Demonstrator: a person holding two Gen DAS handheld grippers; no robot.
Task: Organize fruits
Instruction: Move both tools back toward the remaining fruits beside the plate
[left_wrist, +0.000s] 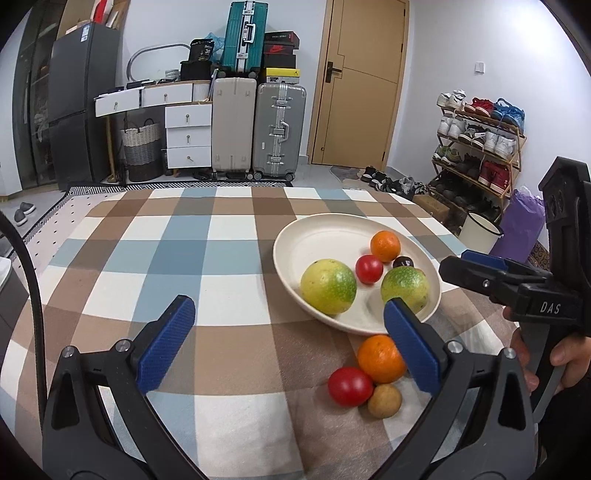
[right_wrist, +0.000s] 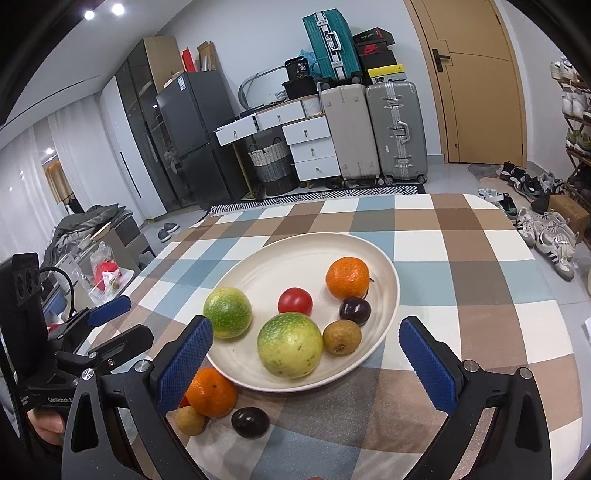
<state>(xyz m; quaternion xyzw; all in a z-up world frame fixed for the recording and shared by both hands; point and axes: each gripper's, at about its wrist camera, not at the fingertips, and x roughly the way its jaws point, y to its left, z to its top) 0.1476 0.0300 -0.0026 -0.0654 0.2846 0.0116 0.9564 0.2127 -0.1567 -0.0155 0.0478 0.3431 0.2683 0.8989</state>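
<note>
While both claws are standing wide with nothing between their pads, the left gripper (left_wrist: 288, 343) is hovering over bare checked cloth (left_wrist: 207, 236) and the right gripper (right_wrist: 306, 362) is facing the white plate (right_wrist: 258, 266). Just ahead of the right one (inside the plate) are lying two green fruits (right_wrist: 289, 345), a tomato (right_wrist: 294, 301) and an orange (right_wrist: 347, 277). Beside its left pad, off the plate, a second orange (right_wrist: 212, 393) and a dark plum (right_wrist: 250, 422) are resting.
</note>
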